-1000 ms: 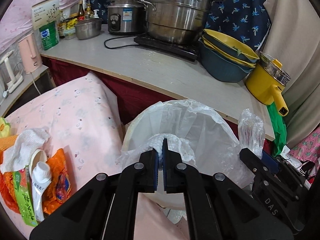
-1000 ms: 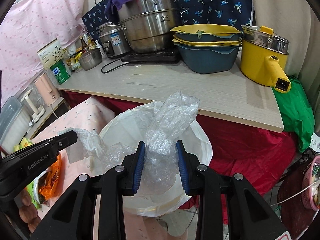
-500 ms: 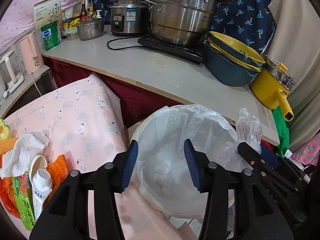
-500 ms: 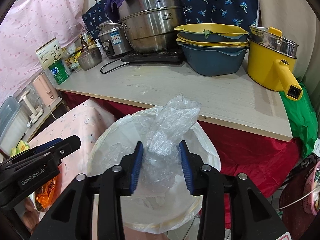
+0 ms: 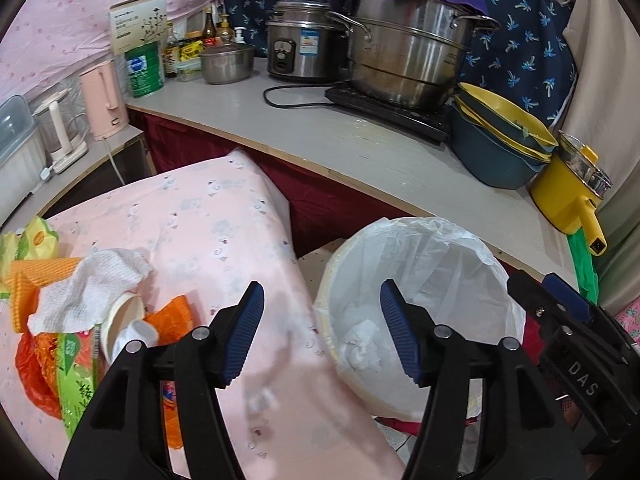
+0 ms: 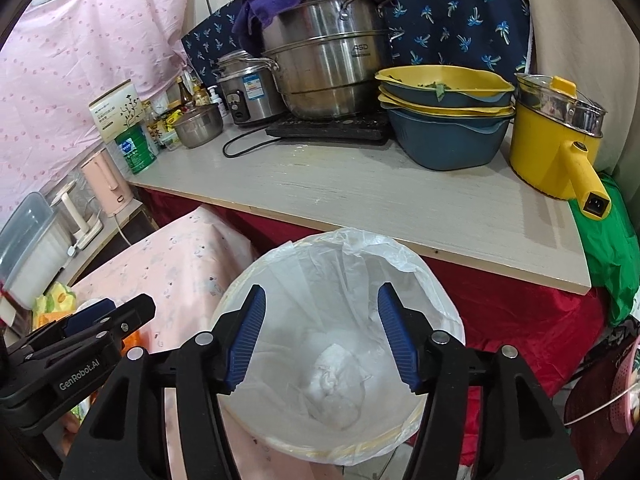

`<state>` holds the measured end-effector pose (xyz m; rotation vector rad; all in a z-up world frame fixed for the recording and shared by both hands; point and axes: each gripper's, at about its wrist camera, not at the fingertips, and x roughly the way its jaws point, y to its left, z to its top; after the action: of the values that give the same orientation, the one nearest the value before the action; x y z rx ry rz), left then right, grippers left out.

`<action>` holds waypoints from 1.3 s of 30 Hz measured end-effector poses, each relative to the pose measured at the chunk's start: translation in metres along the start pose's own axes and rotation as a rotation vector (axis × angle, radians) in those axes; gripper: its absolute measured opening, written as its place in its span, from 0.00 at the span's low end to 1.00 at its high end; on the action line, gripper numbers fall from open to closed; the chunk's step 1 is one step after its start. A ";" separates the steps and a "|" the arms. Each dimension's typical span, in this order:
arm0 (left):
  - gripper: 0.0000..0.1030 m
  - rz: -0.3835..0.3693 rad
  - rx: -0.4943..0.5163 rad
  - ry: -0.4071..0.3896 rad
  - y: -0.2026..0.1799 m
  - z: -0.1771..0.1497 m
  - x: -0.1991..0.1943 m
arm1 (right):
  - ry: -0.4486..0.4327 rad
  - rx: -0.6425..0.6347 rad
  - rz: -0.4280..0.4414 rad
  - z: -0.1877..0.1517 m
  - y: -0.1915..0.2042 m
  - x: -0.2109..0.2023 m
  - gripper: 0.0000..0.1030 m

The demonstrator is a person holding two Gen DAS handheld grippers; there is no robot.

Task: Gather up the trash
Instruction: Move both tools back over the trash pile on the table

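A round bin lined with a white plastic bag (image 5: 448, 256) (image 6: 384, 252) stands below the counter. Crumpled white paper (image 5: 364, 340) and a clear plastic bag (image 6: 336, 384) lie at its bottom. My left gripper (image 5: 322, 328) hovers over the bin's left rim and the pink table edge, its jaws opening with nothing between them. My right gripper (image 6: 318, 328) hangs above the bin's mouth, jaws opening and empty. More trash lies on the pink tablecloth (image 5: 208, 216) at left: a white paper towel (image 5: 88, 284), a paper cup (image 5: 120, 316), orange wrappers (image 5: 172, 316) and a green packet (image 5: 76, 376).
A grey counter (image 6: 400, 196) behind the bin carries a large steel pot (image 6: 328, 64), a rice cooker (image 6: 248, 92), stacked blue and yellow basins (image 6: 444, 128) and a yellow electric pot (image 6: 552, 148). A pink kettle (image 5: 104, 100) stands at left. A green bag (image 6: 612, 248) hangs at right.
Both grippers opened. The white paper left the left jaws and the clear plastic bag left the right jaws; both now lie in the bin. The left gripper shifted left toward the table.
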<state>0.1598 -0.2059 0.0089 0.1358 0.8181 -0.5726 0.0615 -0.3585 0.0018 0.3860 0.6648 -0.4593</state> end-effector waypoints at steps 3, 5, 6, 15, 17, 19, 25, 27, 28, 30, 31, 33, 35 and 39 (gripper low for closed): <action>0.56 0.015 -0.019 -0.013 0.011 -0.003 -0.011 | -0.002 -0.021 0.016 -0.001 0.013 -0.007 0.55; 0.56 0.032 -0.037 -0.022 0.021 -0.006 -0.019 | -0.005 -0.038 0.030 -0.002 0.024 -0.012 0.55; 0.56 0.041 -0.046 -0.025 0.026 -0.007 -0.023 | -0.006 -0.046 0.038 -0.003 0.029 -0.014 0.55; 0.56 0.135 -0.131 -0.030 0.090 -0.027 -0.056 | -0.008 -0.124 0.115 -0.015 0.089 -0.030 0.55; 0.56 0.159 -0.154 -0.030 0.106 -0.031 -0.063 | -0.003 -0.144 0.134 -0.019 0.103 -0.032 0.55; 0.56 0.180 -0.174 -0.035 0.122 -0.035 -0.070 | 0.002 -0.165 0.149 -0.023 0.118 -0.034 0.55; 0.56 0.250 -0.225 -0.045 0.171 -0.049 -0.092 | 0.021 -0.222 0.207 -0.034 0.162 -0.039 0.55; 0.56 0.274 -0.236 -0.045 0.186 -0.053 -0.098 | 0.029 -0.241 0.230 -0.038 0.179 -0.040 0.55; 0.56 0.288 -0.244 -0.044 0.195 -0.056 -0.101 | 0.035 -0.250 0.241 -0.040 0.187 -0.040 0.55; 0.56 0.304 -0.266 -0.041 0.211 -0.061 -0.105 | 0.047 -0.269 0.262 -0.045 0.203 -0.038 0.55; 0.56 0.312 -0.278 -0.039 0.220 -0.064 -0.107 | 0.051 -0.277 0.271 -0.046 0.210 -0.038 0.55; 0.56 0.333 -0.300 -0.035 0.236 -0.069 -0.109 | 0.061 -0.297 0.290 -0.051 0.226 -0.035 0.55; 0.56 0.349 -0.319 -0.031 0.250 -0.073 -0.111 | 0.074 -0.313 0.308 -0.055 0.242 -0.032 0.55; 0.56 0.370 -0.344 -0.025 0.275 -0.080 -0.112 | 0.108 -0.330 0.337 -0.063 0.269 -0.019 0.55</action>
<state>0.1928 0.0999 0.0076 -0.0368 0.8308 -0.0808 0.1569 -0.0994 0.0210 0.2039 0.7497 -0.0052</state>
